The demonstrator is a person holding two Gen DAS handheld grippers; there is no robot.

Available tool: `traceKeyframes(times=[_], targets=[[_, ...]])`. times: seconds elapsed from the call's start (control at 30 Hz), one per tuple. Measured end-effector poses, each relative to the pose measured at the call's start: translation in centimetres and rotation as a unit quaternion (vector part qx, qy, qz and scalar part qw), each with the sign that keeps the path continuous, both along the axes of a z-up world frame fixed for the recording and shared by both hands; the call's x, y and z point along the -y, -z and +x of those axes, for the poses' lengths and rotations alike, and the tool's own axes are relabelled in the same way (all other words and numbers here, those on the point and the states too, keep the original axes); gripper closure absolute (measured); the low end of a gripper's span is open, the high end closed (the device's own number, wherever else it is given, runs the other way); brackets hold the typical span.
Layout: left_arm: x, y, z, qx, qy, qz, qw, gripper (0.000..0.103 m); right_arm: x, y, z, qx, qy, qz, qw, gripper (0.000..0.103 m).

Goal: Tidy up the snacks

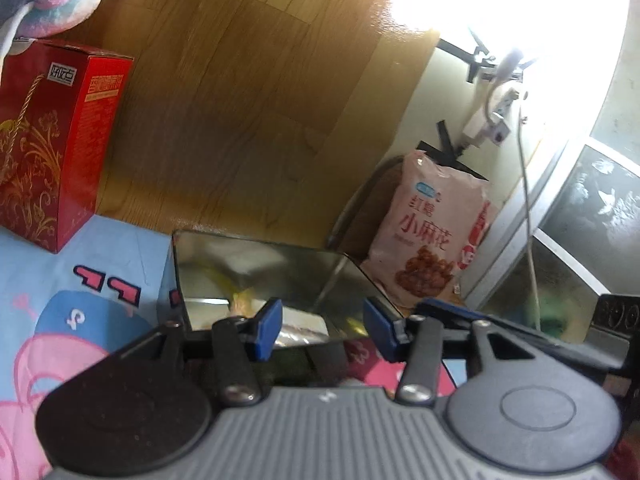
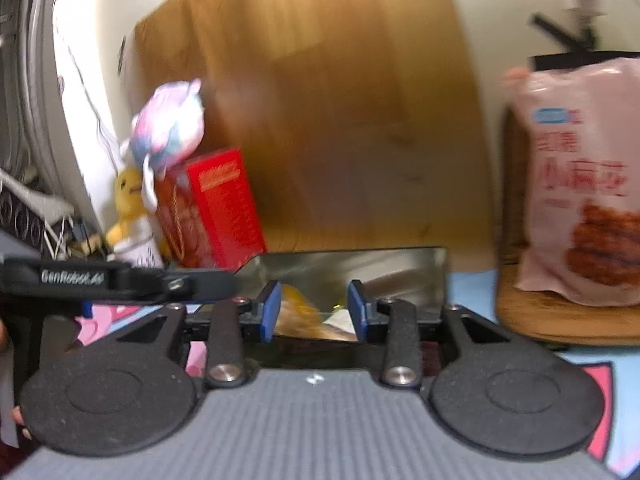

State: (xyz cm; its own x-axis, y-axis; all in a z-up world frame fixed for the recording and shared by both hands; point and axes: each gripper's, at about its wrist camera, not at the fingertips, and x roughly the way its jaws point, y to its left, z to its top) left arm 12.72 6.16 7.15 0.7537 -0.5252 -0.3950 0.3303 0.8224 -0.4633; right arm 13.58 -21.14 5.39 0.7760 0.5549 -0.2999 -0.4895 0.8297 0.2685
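Shiny open metal tin [image 1: 280,280] on the cartoon-print bed sheet [image 1: 80,280], contents blurred and half hidden behind both blue-padded tools, left tool [image 1: 324,330] and right tool [image 2: 314,312] spread apart just before it, pink snack bag [image 1: 432,232] beyond.

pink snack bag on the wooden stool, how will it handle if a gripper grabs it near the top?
The pink snack bag looks like soft, puffy film, so it would probably crumple and sag. It stands upright on the stool, so a push likely tips it. Contents look brittle.
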Motion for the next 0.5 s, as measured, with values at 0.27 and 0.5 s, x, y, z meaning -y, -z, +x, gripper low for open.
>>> traceKeyframes(times=[0.27, 0.5], targets=[[3.4, 1.7, -2.5, -0.017, 0.069, 0.01, 0.9974, 0.056, 8.8, 3.5, -6.6, -0.033, 0.101, 0.002, 0.994, 0.059], [6.7, 3.3, -1.4, -0.04, 0.068, 0.051, 0.9955, 0.055, 9.5, 6.5, -8.8, -0.071, 0.103, 0.007, 0.992, 0.059]])
